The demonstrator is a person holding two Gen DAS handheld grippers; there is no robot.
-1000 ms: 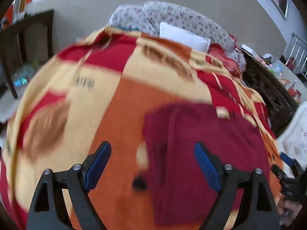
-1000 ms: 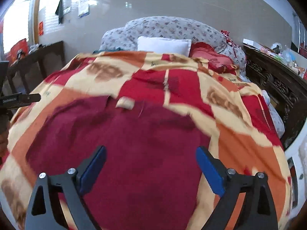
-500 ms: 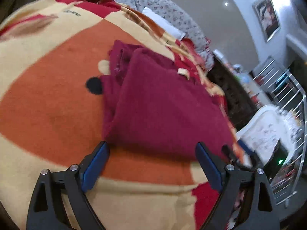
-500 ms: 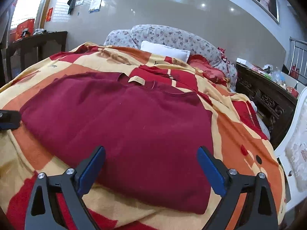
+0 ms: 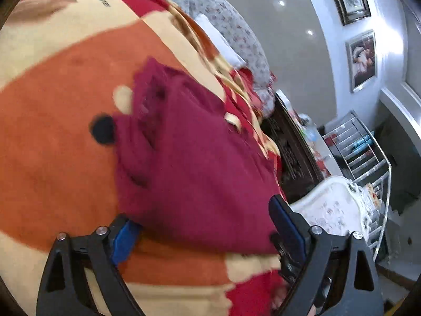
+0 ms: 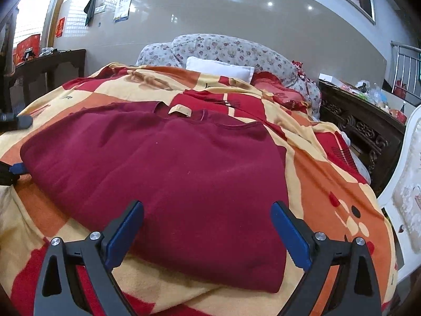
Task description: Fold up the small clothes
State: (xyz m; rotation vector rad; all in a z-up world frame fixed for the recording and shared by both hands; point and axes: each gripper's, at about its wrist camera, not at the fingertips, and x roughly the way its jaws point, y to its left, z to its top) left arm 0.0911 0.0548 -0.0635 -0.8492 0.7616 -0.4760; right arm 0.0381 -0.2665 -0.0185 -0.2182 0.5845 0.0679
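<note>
Nearest the lens in the left wrist view, the left gripper [image 5: 205, 223] is now pressing right up to the near hem of the dark red sweater [image 5: 200, 163]; half a second ago its blue pads were hanging a little short of that edge, and now the pad at 8 o'clock is tucking under the cloth while the pad at 4 o'clock is sitting beside the hem's right corner. Its jaws are spread wide and are gripping nothing yet. In the right wrist view the right gripper [image 6: 208, 226] is likewise standing wide open and empty, and it is sitting lower and closer than before, its two pads straddling the sweater's [image 6: 168, 173] near hem at 7 and 5 o'clock. The sweater is lying flat on the patterned bedspread [image 6: 331, 181], already looking narrowed, with its sides apparently turned in, and its collar with a pale label [image 6: 180, 110] is pointing away toward 12 o'clock. At 9 o'clock in the right view, part of the left gripper is showing at the sweater's left edge. Farther off, a white pillow [image 6: 219, 68] is leaning on the flowered headboard [image 6: 223, 50], and a dark carved cabinet [image 6: 360, 126] is standing at 3 o'clock. Judging by this closing-in, both grippers are getting ready to pinch the near hem and carry it toward the collar for the next fold.
</note>
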